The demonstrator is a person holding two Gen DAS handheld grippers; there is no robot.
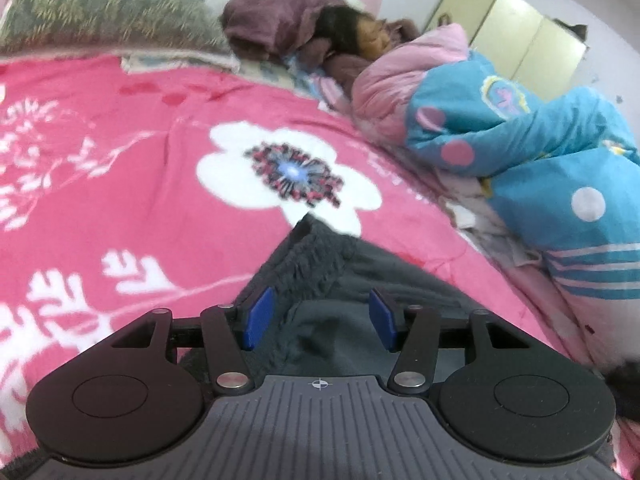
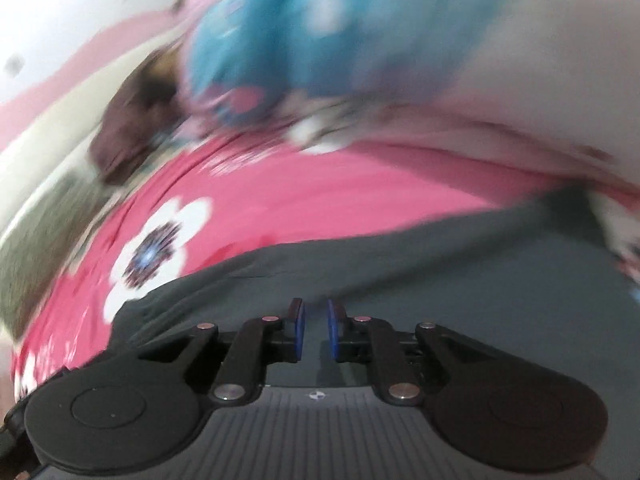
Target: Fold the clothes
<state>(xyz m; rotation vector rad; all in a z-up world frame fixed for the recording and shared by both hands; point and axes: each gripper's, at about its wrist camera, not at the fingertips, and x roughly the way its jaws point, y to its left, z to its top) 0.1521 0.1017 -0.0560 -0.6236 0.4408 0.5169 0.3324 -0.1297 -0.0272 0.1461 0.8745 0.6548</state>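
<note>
A dark grey fleece garment (image 1: 320, 276) lies on a pink flowered bedspread (image 1: 120, 168). In the left wrist view its pointed end reaches toward a white flower print. My left gripper (image 1: 320, 318) is open, its blue pads (image 1: 259, 316) on either side of the garment's fabric, just above it. In the right wrist view, which is blurred, the same grey garment (image 2: 440, 264) spreads across the lower half. My right gripper (image 2: 316, 328) has its pads nearly together, and a ridge of grey fabric runs up to the narrow gap.
A person (image 1: 368, 36) lies at the head of the bed under a blue and pink quilt (image 1: 520, 152) along the right side. A patterned pillow (image 1: 100, 4) sits at the back left. Cream cupboard doors (image 1: 516, 32) stand behind.
</note>
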